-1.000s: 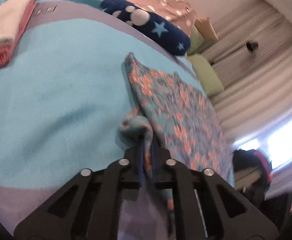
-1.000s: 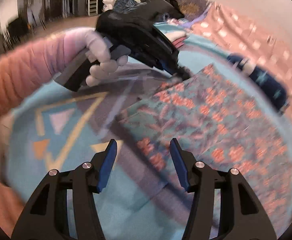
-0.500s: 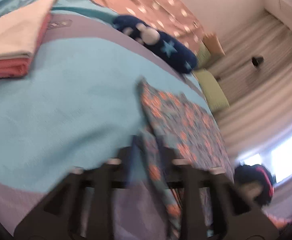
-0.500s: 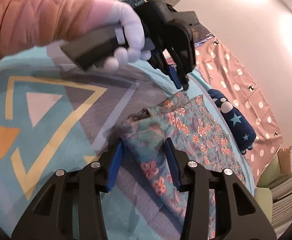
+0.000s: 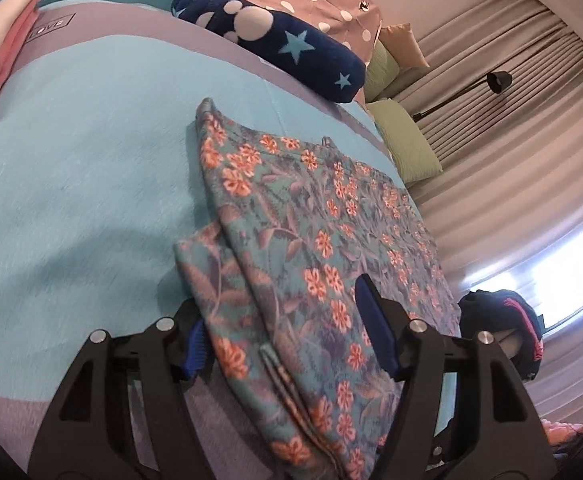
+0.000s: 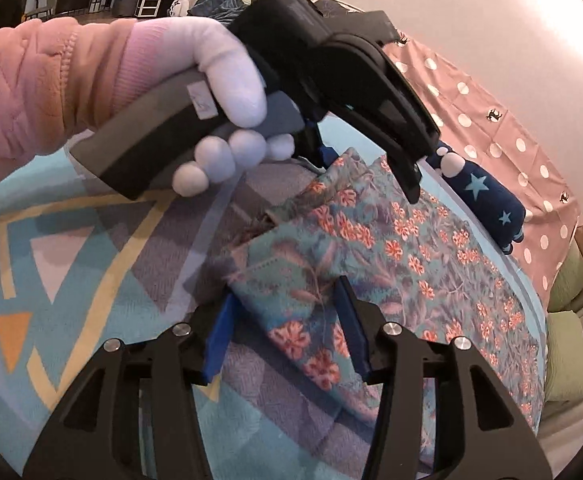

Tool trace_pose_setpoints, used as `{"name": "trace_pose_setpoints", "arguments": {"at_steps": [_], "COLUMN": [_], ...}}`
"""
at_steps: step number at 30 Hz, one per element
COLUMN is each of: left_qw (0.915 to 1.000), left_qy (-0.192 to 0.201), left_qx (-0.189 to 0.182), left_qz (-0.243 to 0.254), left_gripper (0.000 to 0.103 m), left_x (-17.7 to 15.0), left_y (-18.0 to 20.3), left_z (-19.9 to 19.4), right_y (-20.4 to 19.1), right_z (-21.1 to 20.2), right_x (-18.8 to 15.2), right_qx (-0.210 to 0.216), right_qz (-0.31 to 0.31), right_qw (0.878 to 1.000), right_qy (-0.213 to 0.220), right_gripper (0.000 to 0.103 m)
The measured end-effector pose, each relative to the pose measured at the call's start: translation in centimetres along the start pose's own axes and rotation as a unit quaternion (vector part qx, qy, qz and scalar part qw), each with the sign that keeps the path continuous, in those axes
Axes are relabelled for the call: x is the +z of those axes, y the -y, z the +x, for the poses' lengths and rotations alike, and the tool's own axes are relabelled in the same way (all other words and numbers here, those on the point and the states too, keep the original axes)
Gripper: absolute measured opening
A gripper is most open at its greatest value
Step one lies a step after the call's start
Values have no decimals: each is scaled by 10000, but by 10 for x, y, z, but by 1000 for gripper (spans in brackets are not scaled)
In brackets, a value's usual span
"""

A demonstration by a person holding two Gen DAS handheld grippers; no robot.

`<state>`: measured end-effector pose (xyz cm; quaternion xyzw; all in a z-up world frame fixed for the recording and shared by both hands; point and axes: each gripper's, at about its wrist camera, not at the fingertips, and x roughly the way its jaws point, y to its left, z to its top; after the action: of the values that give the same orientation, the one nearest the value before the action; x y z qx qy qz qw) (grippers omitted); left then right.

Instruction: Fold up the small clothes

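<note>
Both grippers, left (image 5: 287, 332) and right (image 6: 285, 330), hang open-jawed over the flowered garment's (image 5: 323, 216) near edge. It looks mid-fold; next, probably pinch that edge.

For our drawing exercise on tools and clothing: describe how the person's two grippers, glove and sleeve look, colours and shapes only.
Both the left gripper and the right gripper have matte black angular frames with cut-outs, silver bolts and blue ribbed pads on the fingertips. The left one has a thick grey and black handle. The hand wears a white glove under a pink ribbed cuff and a salmon quilted sleeve.
</note>
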<state>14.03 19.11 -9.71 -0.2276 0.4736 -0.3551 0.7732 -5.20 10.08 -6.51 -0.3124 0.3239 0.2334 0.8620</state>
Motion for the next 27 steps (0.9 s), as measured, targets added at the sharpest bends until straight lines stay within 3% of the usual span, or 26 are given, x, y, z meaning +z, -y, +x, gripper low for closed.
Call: {"name": "trace_pose_setpoints", "arguments": {"at_steps": [8, 11, 13, 15, 16, 17, 18, 24, 27], "left_qw": [10000, 9997, 9989, 9976, 9971, 9973, 9975, 9976, 9977], "left_qy": [42, 80, 130, 167, 187, 209, 223, 386, 469], "left_qx": [8, 89, 95, -37, -81, -50, -9, -16, -38], "left_qz": [-73, -229, -444, -672, -731, -708, -671, -583, -494], "left_gripper": [59, 42, 21, 14, 12, 12, 11, 11, 11], "left_x": [5, 6, 7, 7, 7, 7, 8, 16, 24], "left_y": [-2, -7, -16, -26, -28, -26, -23, -5, 12], "left_z": [6, 5, 5, 5, 5, 5, 5, 1, -1], "right_y": [2, -1, 1, 1, 0, 1, 7, 52, 78], "right_z": [5, 6, 9, 10, 11, 12, 12, -5, -18], "right_x": [7, 11, 14, 15, 15, 15, 15, 8, 3], "right_qx": [60, 15, -14, -25, -60, -141, -96, 458, 679], "right_qz": [23, -40, -71, -90, -106, -94, 12, 1050, 1601], "right_qw": [10000, 10000, 10000, 9999, 9999, 9998, 10000, 9927, 9830], "right_qy": [-47, -47, -49, -54, -54, -45, -20, 370, 595], "right_gripper": [50, 50, 50, 43, 37, 22, 18, 10, 10]}}
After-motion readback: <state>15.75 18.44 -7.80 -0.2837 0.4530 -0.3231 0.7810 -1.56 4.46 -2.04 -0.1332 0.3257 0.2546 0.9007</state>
